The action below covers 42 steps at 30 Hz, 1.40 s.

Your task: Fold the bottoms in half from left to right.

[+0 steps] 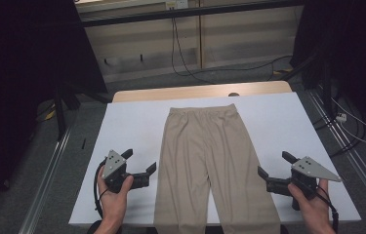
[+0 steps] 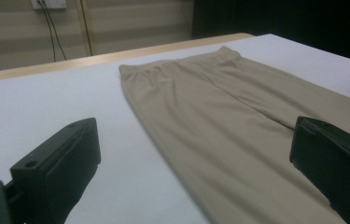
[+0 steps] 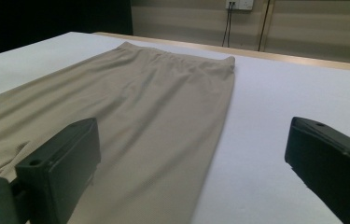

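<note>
- A pair of beige trousers point(image 1: 215, 163) lies flat down the middle of the white tabletop point(image 1: 132, 131), waistband toward the far edge, legs running to the near edge.
- Bare white tabletop flanks the trousers on both sides; the far strip past the white sheet is bare wood.
- The left gripper point(image 1: 139, 166) hangs over the bare white just beside the trousers' left edge, jaws spread wide, nothing between them.
- The right gripper point(image 1: 274, 170) sits just beside the right trouser leg, jaws likewise released and gripping nothing.
- The left gripper view shows the trousers' left edge point(image 2: 219, 121) running diagonally between its jaws; the right gripper view shows the right edge point(image 3: 163, 121) the same way.
- Both gripper views show a wall socket with cables; in the high view cables trail on the floor beyond the tabletop.
- No writing or label is readable anywhere.
</note>
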Motion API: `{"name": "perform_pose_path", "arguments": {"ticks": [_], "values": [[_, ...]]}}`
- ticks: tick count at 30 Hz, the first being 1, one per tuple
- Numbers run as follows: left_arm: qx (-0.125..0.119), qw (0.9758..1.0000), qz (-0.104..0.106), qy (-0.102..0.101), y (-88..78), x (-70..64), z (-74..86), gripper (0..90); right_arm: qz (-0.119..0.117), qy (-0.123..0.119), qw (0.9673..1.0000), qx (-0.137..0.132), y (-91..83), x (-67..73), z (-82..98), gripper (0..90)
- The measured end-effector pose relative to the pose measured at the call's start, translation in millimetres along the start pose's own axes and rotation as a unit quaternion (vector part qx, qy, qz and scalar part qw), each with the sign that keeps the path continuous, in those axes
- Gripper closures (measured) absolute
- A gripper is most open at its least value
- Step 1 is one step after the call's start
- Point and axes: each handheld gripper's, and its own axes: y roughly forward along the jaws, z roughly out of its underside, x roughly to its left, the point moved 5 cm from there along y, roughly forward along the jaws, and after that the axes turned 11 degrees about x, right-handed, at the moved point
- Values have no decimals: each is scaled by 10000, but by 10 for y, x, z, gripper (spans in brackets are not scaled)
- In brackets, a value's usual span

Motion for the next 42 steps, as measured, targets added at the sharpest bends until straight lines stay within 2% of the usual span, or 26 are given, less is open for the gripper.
{"name": "perform_pose_path", "arguments": {"ticks": [4,5,10,13,17,20,23,24,25,29,30,31,33,35,37,40,42], "values": [[116,9999,84,-56,21,-4,19,23,-27,-6,10000,13,10,8,1,30],[140,9999,67,12,23,-5,21,25,-53,-6,10000,24,19,15,2,30],[214,9997,40,59,49,-12,32,33,-160,0,9999,37,35,44,-2,29],[307,9994,111,-72,74,-2,51,39,-252,-37,9996,79,57,83,-4,28],[300,9995,54,-66,66,22,60,43,-344,10,9993,145,80,147,-4,30],[333,9994,106,-47,68,24,64,47,-446,-194,9985,255,116,298,-9,30],[398,9991,172,-34,81,15,66,53,-424,-421,9978,294,134,410,-38,32],[422,9989,200,27,84,13,66,53,-424,-421,9978,294,134,410,-38,32],[399,9989,251,-12,90,-3,66,55,-465,-481,9973,293,142,469,-78,32],[434,9985,333,43,95,-11,57,55,-902,-427,9943,377,149,574,-170,33],[423,9985,345,20,94,-14,55,55,-902,-427,9943,377,149,574,-170,33],[420,9984,374,29,89,-14,52,55,-989,-434,9935,372,123,636,-209,31],[402,9985,369,8,75,-13,52,55,-962,-502,9935,339,98,672,-229,31],[405,9985,359,-14,72,-10,54,55,-1113,-548,9917,347,28,806,-279,24],[382,9986,372,-2,79,-3,48,55,-1279,-515,9893,479,11,898,-304,12],[393,9986,358,-26,97,6,29,56,-1316,-556,9888,428,18,988,-344,18],[415,9973,553,-230,149,1,-31,57,-1339,-716,9874,436,89,1125,-401,21]]}}
